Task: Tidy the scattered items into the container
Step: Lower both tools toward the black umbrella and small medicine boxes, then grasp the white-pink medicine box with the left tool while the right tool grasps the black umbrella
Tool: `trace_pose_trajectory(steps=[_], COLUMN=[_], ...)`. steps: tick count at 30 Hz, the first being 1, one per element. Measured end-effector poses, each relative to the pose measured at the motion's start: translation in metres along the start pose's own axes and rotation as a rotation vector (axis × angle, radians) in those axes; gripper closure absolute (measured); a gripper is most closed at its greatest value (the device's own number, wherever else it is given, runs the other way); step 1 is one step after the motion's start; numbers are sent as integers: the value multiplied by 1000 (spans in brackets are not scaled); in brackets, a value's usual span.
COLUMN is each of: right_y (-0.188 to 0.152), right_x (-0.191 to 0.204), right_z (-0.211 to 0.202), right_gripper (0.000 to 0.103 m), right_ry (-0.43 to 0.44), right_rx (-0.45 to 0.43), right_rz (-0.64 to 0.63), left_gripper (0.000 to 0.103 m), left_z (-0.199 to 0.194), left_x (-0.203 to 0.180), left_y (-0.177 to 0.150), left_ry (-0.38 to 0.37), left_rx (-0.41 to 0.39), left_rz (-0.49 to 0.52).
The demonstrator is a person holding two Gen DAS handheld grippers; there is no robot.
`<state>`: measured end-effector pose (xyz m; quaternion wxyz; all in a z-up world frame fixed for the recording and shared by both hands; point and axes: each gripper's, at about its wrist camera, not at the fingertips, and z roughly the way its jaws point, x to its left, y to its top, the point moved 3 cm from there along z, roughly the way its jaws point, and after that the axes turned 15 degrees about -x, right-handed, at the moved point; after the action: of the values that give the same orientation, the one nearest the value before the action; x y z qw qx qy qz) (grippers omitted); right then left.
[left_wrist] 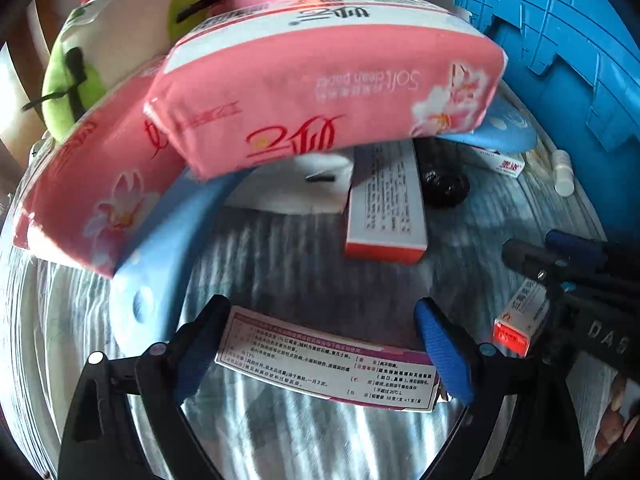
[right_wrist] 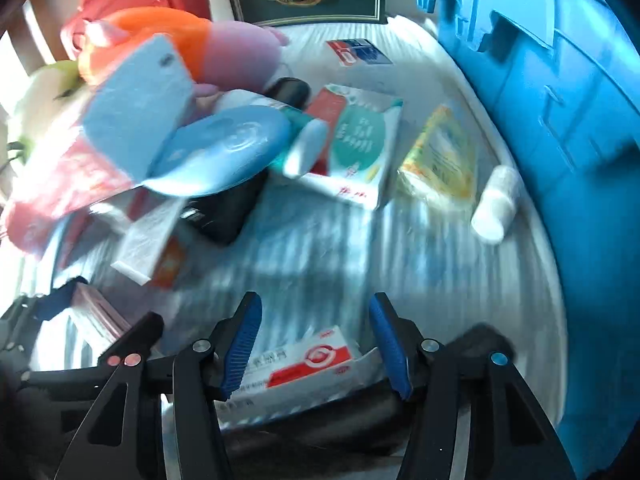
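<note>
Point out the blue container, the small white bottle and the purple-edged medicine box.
blue container (right_wrist: 560, 120), right wrist view, on its ribbed side wall.
small white bottle (right_wrist: 494, 208), right wrist view, mid-body.
purple-edged medicine box (left_wrist: 328, 364), left wrist view, on its printed face.

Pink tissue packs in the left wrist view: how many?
2. One tissue pack lies on top of the pile; the other leans lower left beneath it. More may be hidden.

A home, most likely a bedroom: the things lie on a bed with a striped blue-and-white cover. Plush toys, pink tissue packs, medicine boxes and a blue plastic crate crowd it, with sunlight falling across the fabric.
</note>
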<state>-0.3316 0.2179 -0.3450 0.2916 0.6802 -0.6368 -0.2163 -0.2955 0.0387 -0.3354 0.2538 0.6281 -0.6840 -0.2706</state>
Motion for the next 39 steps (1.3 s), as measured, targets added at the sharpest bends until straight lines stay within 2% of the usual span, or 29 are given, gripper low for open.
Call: trace_pose_trajectory(steps=[2,7,13,18,19,21,23,25,28,30,33,35,39], right_y=[-3,-21,-57,-54,-52,-51,-49,-52,-54,-54,-55,-59,-59], right_x=[-5,-22,-25,-25,-25,-20,-13,-9,-12,-12,-10,-11,-26], right_z=[-18,-53,-70,-79,-81,-82,-75,-66,-68,-70,-77,-84,-90], right_gripper=[46,46,46,46,45,28,25,25,26,35,47,47,47], right_ry=[-32,-102,-135,-138,-139,-135,-124,-141,-118,-101,-79,-81,-119], right_rx=[-47,-51,-20,-38,-42,-40,-34,0,1,12,41,70,77], right_rz=[18,82,158,205,215,216,202,178,184,157,83,20,20], left_gripper=[10,10,10,10,10,10,10,14,30,47,63,65,65], left_z=[-8,-29,-47,-58,-61,-59,-47,-46,-54,-58,-61,-61,-60], left_x=[9,33,57,65,62,49,42,26,25,26,22,14,0], left_y=[-10,-29,-37,-39,-45,-50,-53,-63,-69,-69,-69,-68,-64], left_ry=[2,24,6,8,4,-15,-12,6,5,-2,-30,-48,-42], left_rx=[12,1,-24,-25,-20,0,27,41,10,-1,-1,-5,-29], left_rz=[20,37,-43,-90,-104,-134,-125,-86,-49,-44,-25,2,34])
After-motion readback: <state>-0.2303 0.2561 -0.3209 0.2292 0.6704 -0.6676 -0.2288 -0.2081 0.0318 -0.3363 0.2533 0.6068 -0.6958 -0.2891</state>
